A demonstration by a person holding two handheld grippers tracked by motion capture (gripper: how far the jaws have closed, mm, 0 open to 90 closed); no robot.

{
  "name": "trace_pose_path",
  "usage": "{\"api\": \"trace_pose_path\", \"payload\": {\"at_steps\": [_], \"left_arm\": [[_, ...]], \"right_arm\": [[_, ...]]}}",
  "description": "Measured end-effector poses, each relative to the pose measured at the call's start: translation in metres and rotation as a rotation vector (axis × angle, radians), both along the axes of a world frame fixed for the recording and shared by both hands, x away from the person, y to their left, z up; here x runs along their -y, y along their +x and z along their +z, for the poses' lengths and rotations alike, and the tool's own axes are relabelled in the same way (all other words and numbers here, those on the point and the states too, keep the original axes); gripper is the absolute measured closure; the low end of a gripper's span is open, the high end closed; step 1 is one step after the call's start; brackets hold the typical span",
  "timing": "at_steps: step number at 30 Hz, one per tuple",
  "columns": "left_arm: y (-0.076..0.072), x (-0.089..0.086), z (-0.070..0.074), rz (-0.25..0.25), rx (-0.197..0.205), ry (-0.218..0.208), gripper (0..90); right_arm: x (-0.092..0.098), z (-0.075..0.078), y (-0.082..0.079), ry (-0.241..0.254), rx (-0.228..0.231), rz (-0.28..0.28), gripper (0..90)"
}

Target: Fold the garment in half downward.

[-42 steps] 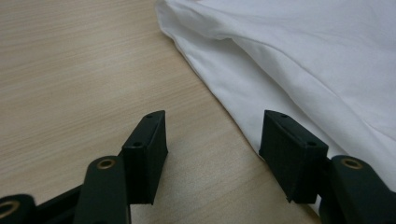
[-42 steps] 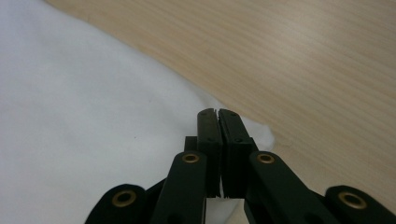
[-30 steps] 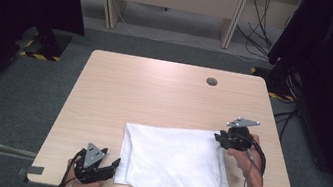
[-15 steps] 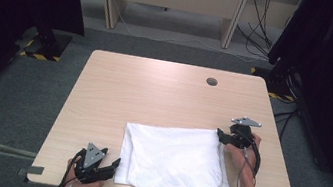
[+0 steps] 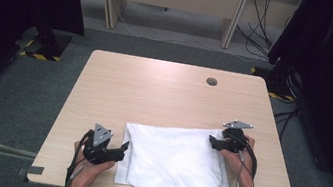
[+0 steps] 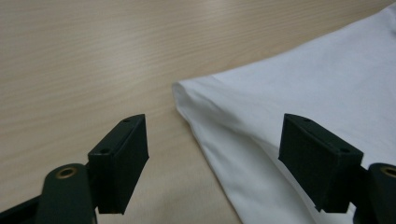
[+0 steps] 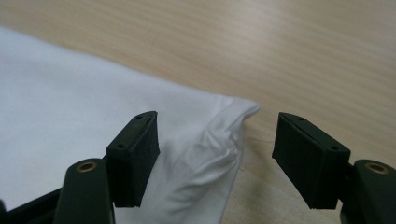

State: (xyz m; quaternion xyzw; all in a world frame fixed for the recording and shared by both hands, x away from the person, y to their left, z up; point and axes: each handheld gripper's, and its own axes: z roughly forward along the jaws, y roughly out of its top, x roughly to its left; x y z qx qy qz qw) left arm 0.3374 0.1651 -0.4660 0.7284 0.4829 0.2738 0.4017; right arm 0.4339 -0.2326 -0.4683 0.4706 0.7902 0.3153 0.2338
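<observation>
The folded white garment (image 5: 174,160) lies flat on the near half of the counter (image 5: 154,91), between the two claws, and it looks light, soft and limp: it should sag and slide over itself once lifted, and a pinch that catches only the top layer would probably let the fold fall open. The best holds seem to be the corners, where the layers stack into a thicker edge. In the right gripper view a puckered corner (image 7: 229,140) sits squarely between the jaws of the right claw (image 7: 215,154); these have just been opening, stand spread and press on nothing. In the left gripper view another corner (image 6: 184,93) lies just ahead of the left claw (image 6: 212,154), slightly toward its left jaw, with the cloth edge running back under the gap. Its jaws too have just been opening, are spread and empty. The smooth wood will likely let the fabric slip, so each bite should go deep over the hem.
</observation>
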Motion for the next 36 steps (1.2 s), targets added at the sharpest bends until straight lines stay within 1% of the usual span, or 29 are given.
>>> {"api": "trace_pose_path", "payload": {"at_steps": [2, 4, 5, 7, 8, 10, 11, 12, 13, 15, 16, 17, 18, 19, 20, 22, 23, 24, 25, 26, 27, 28, 29, 30, 32, 33, 34, 35, 36], "left_arm": [[0.014, 0.007, -0.002, 0.016, -0.007, 0.011, 22.9], [0.028, 0.011, -0.006, 0.04, -0.018, 0.045, 23.4], [0.034, 0.011, -0.009, 0.054, -0.026, 0.05, 23.4], [0.045, 0.011, -0.015, 0.074, -0.053, 0.075, 24.0], [0.048, 0.01, -0.018, 0.077, -0.07, 0.101, 24.4], [0.054, 0.008, -0.022, 0.095, -0.085, 0.127, 24.4], [0.057, 0.007, -0.024, 0.098, -0.088, 0.111, 24.1], [0.06, 0.006, -0.024, 0.102, -0.095, 0.102, 23.6], [0.061, 0.005, -0.023, 0.102, -0.098, 0.116, 23.1], [0.063, 0.008, -0.02, 0.102, -0.085, 0.158, 23.3], [0.063, 0.009, -0.018, 0.106, -0.074, 0.154, 23.9], [0.063, 0.01, -0.016, 0.108, -0.065, 0.142, 23.9], [0.063, 0.01, -0.014, 0.114, -0.059, 0.129, 23.4], [0.062, 0.012, -0.012, 0.114, -0.052, 0.13, 23.0], [0.061, 0.013, -0.011, 0.106, -0.049, 0.137, 22.9], [0.059, 0.016, -0.01, 0.08, -0.057, 0.148, 23.1], [0.059, 0.017, -0.011, 0.07, -0.064, 0.161, 23.3], [0.06, 0.017, -0.013, 0.07, -0.072, 0.173, 23.6], [0.061, 0.016, -0.016, 0.074, -0.081, 0.187, 23.8], [0.063, 0.015, -0.019, 0.077, -0.088, 0.189, 23.7], [0.063, 0.013, -0.021, 0.081, -0.087, 0.158, 23.2], [0.064, 0.011, -0.022, 0.083, -0.089, 0.136, 23.0], [0.065, 0.01, -0.022, 0.079, -0.095, 0.13, 22.8], [0.066, 0.009, -0.022, 0.077, -0.096, 0.128, 22.7], [0.067, 0.01, -0.021, 0.076, -0.098, 0.14, 22.8], [0.067, 0.011, -0.021, 0.075, -0.097, 0.147, 22.8], [0.067, 0.011, -0.02, 0.076, -0.093, 0.152, 22.8], [0.066, 0.012, -0.02, 0.079, -0.089, 0.147, 22.9], [0.065, 0.012, -0.019, 0.081, -0.083, 0.138, 22.7]], "right_arm": [[0.0, 0.004, -0.004, 0.045, 0.017, 0.024, 31.2], [-0.002, 0.005, -0.007, 0.053, 0.014, 0.057, 31.3], [-0.004, 0.004, -0.008, 0.054, 0.016, 0.076, 31.2], [-0.007, 0.002, -0.01, 0.066, 0.011, 0.112, 30.3], [-0.008, 0.0, -0.011, 0.061, 0.008, 0.114, 30.4], [-0.008, -0.004, -0.01, 0.014, -0.025, 0.102, 31.2], [-0.007, -0.005, -0.009, -0.005, -0.033, 0.09, 31.6], [-0.004, -0.006, -0.008, 0.023, -0.045, 0.079, 31.7], [-0.002, -0.007, -0.007, 0.04, -0.054, 0.068, 31.7], [-0.001, -0.004, -0.007, 0.025, -0.059, 0.047, 31.6], [-0.001, -0.001, -0.008, 0.004, -0.049, 0.038, 31.0], [-0.001, 0.001, -0.008, 0.0, -0.018, 0.032, 30.1], [-0.002, 0.004, -0.009, 0.025, 0.015, 0.038, 30.1], [-0.003, 0.007, -0.01, 0.06, 0.036, 0.065, 30.1], [-0.006, 0.008, -0.01, 0.084, 0.045, 0.096, 30.1], [-0.012, 0.008, -0.01, 0.095, 0.046, 0.156, 29.7], [-0.015, 0.006, -0.008, 0.095, 0.028, 0.186, 29.6], [-0.017, 0.003, -0.007, 0.092, -0.006, 0.204, 29.6], [-0.018, -0.001, -0.005, 0.069, -0.04, 0.195, 29.6], [-0.017, -0.005, -0.003, 0.042, -0.058, 0.17, 30.0], [-0.014, -0.008, -0.002, 0.047, -0.051, 0.161, 30.5], [-0.01, -0.008, 0.0, 0.079, -0.053, 0.147, 32.2], [-0.007, -0.007, 0.001, 0.104, -0.064, 0.121, 33.7], [-0.004, -0.005, 0.001, 0.115, -0.072, 0.1, 33.5], [-0.001, -0.003, 0.002, 0.113, -0.079, 0.061, 28.6], [0.0, -0.001, 0.001, 0.122, -0.077, 0.049, 26.8], [0.0, 0.001, -0.001, 0.136, -0.064, 0.057, 26.4], [-0.001, 0.003, -0.003, 0.14, -0.049, 0.073, 26.3], [-0.002, 0.005, -0.007, 0.126, -0.035, 0.096, 26.3]]}}
